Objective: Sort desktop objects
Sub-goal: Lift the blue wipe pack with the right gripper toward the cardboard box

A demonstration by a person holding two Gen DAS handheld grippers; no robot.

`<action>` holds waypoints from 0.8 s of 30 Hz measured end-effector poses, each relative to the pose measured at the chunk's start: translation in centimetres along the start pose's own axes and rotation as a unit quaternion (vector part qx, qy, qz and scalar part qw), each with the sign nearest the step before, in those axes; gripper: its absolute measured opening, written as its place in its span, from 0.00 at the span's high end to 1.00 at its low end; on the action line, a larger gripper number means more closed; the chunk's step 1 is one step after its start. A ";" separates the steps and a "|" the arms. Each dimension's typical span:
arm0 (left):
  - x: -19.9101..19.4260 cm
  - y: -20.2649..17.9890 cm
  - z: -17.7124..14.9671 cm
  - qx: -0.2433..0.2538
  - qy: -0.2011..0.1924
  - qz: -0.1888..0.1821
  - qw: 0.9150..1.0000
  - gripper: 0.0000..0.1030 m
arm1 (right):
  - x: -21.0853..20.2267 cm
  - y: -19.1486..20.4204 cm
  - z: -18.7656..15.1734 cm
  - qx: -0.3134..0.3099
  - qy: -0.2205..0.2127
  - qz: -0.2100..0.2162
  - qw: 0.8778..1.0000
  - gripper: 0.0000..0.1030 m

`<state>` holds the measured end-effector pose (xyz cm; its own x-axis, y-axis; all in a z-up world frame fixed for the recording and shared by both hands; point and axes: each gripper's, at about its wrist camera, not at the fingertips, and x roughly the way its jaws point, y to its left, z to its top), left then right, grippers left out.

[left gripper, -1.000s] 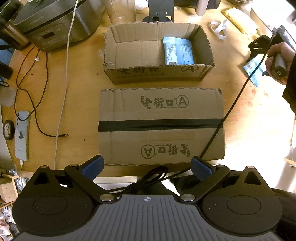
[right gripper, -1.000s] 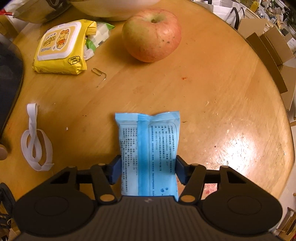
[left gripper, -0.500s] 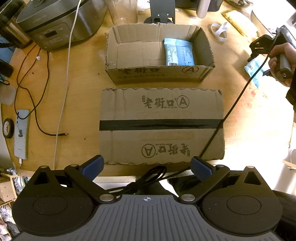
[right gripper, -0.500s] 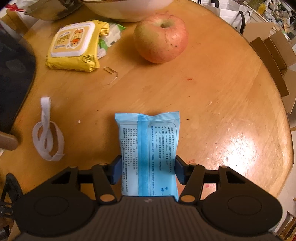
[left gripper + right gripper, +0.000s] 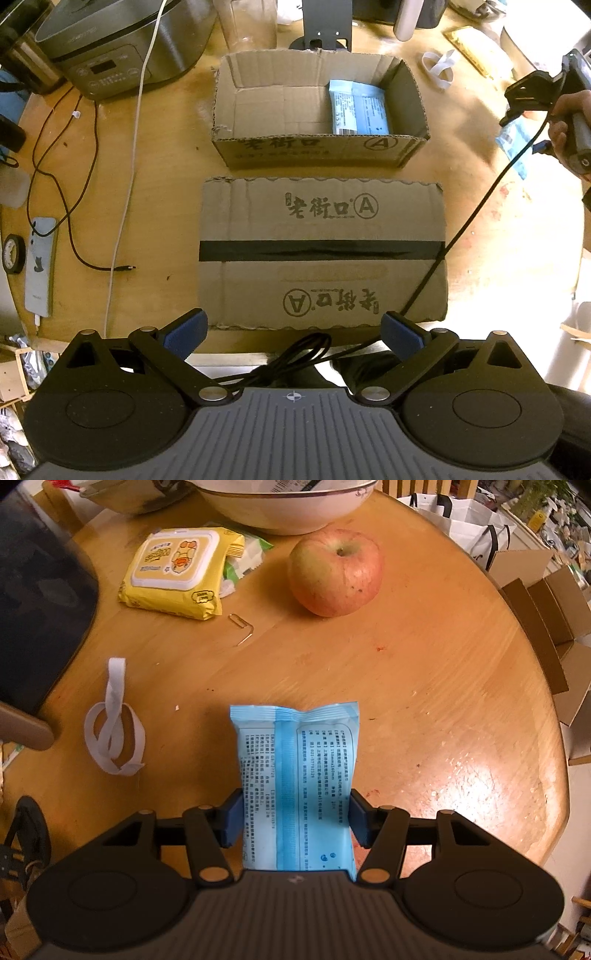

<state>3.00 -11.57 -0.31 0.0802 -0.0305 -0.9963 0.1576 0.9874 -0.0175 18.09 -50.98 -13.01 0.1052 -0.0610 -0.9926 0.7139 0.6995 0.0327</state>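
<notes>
My right gripper is shut on a light blue packet, its blue pads pressing both long sides, and holds it above the wooden table. In the left wrist view that same gripper, held by a hand, hangs at the far right with the blue packet under it. My left gripper stands open and empty over the near edge of a flattened cardboard sheet. Beyond it an open cardboard box holds another blue packet at its right end.
An apple, a yellow wipes pack, a paper clip, a white strap loop and a large bowl lie ahead of the right gripper. A rice cooker, cables, a phone and a stand base surround the box.
The right gripper has risen with the blue packet, so the apple, wipes and strap look smaller and farther off. The left gripper has stayed put.
</notes>
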 end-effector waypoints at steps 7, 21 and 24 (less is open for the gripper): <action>0.0 0.2 0.0 0.000 -0.003 -0.003 1.000 0.00 | -1.4 0.3 -0.2 -0.025 0.000 0.006 1.000 0.46; -0.1 0.5 0.1 -0.001 -0.009 -0.009 1.000 0.00 | -4.8 1.4 -1.0 -0.098 -0.002 0.025 0.995 0.46; -0.1 0.6 0.0 -0.002 -0.010 -0.010 1.000 0.00 | -5.5 1.6 -1.2 -0.113 -0.002 0.027 0.993 0.46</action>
<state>3.10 -11.01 -0.23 0.0963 -0.0529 -0.9939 0.1562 0.9870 -0.0374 17.86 -48.66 -7.68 0.1433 -0.0212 -0.9894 0.5331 0.8440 0.0592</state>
